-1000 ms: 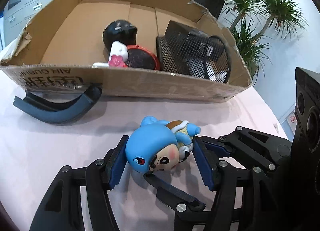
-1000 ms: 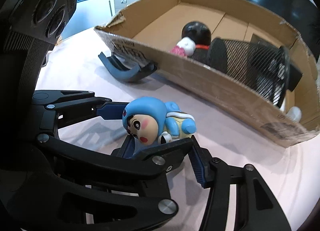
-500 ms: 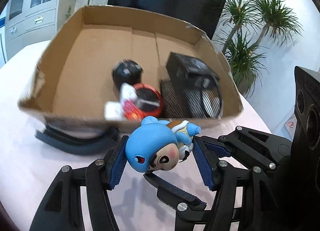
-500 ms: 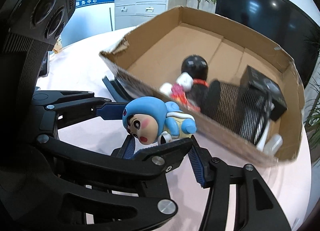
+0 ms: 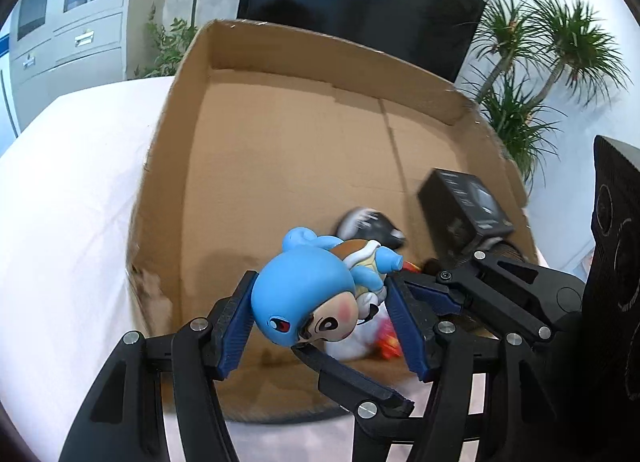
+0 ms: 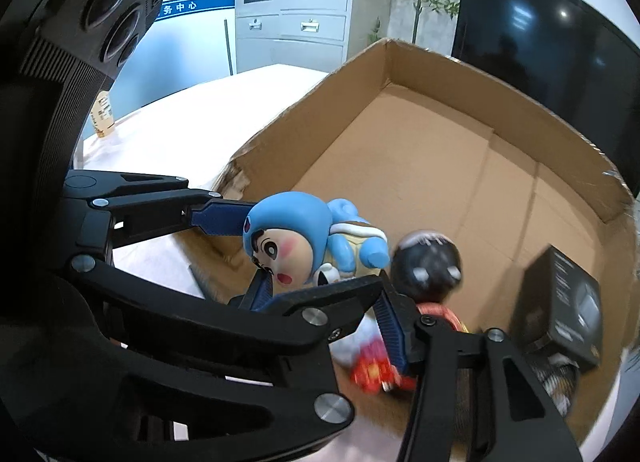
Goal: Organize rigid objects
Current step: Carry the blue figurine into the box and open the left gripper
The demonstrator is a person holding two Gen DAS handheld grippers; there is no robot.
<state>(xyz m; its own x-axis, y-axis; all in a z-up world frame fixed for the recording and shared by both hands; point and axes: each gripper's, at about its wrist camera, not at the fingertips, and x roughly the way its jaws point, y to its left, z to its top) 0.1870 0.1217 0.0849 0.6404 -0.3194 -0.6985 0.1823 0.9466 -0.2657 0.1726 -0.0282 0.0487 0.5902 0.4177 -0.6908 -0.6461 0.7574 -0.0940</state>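
A blue hooded cartoon figurine (image 5: pixel 316 294) is held above the near wall of an open cardboard box (image 5: pixel 304 142). My left gripper (image 5: pixel 320 322) is shut on the figurine, its blue pads on both sides. My right gripper (image 6: pixel 320 274) is shut on the same figurine (image 6: pixel 296 246), crossing the left one. Inside the box lie a black round toy (image 6: pixel 426 266), a black carton (image 6: pixel 564 302) and a red and white item (image 6: pixel 372 370). The box also shows in the right wrist view (image 6: pixel 440 142).
The box stands on a white table (image 5: pixel 68 202). A small label card (image 6: pixel 102 114) stands at the table's far edge. A dark screen (image 5: pixel 360 6), potted plants (image 5: pixel 540 74) and a grey cabinet (image 6: pixel 292 10) stand behind the box.
Both grippers have carried the figurine up and forward from the table to above the box's near wall. The dark curved piece in front of the box is out of view.
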